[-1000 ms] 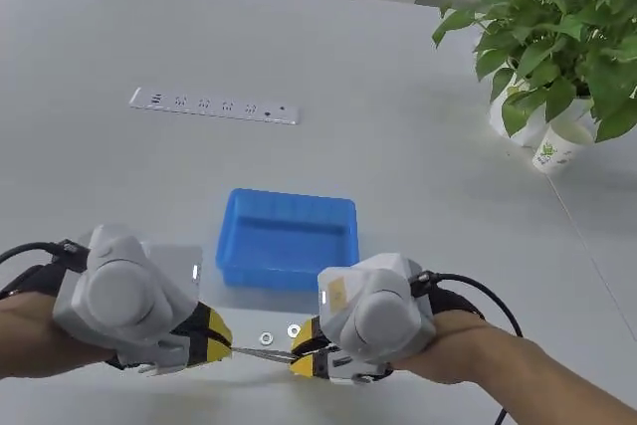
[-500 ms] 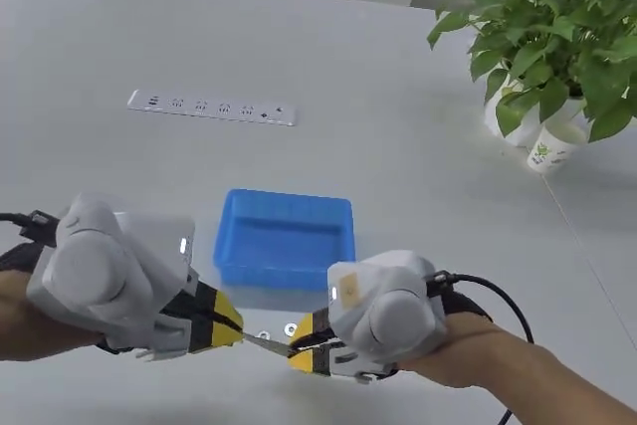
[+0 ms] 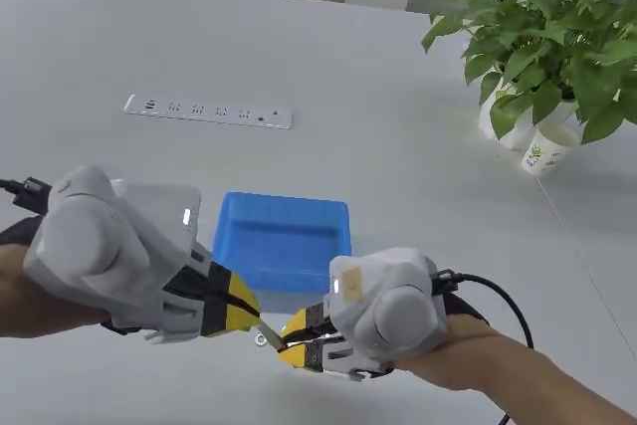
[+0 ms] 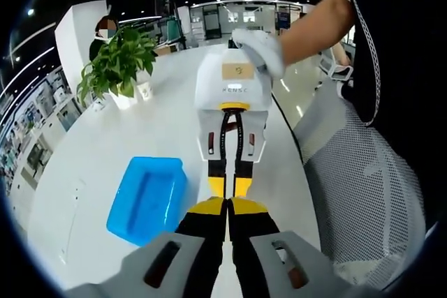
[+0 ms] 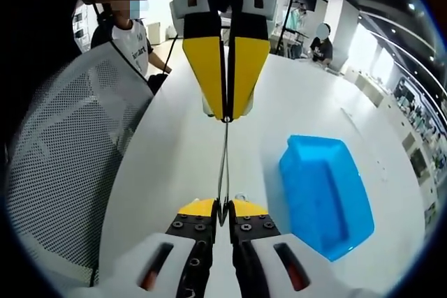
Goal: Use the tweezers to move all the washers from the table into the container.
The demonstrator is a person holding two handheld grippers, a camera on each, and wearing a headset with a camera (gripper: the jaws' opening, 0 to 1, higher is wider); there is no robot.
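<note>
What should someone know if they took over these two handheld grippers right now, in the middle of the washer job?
Left gripper: jaws shut on one end of the thin metal tweezers.
Right gripper: jaws shut on the other end, facing the left gripper.
Both are low over the white table, in front of the blue plastic container.
One small metal washer lies on the table by the tweezers; I can't make out others.
Done: nothing, as the container looks empty.
Left: probably settle the tweezers in one gripper, then carry each washer into the container.

Bright even overhead light, soft shadows, fisheye-warped edges, sharp focus
</note>
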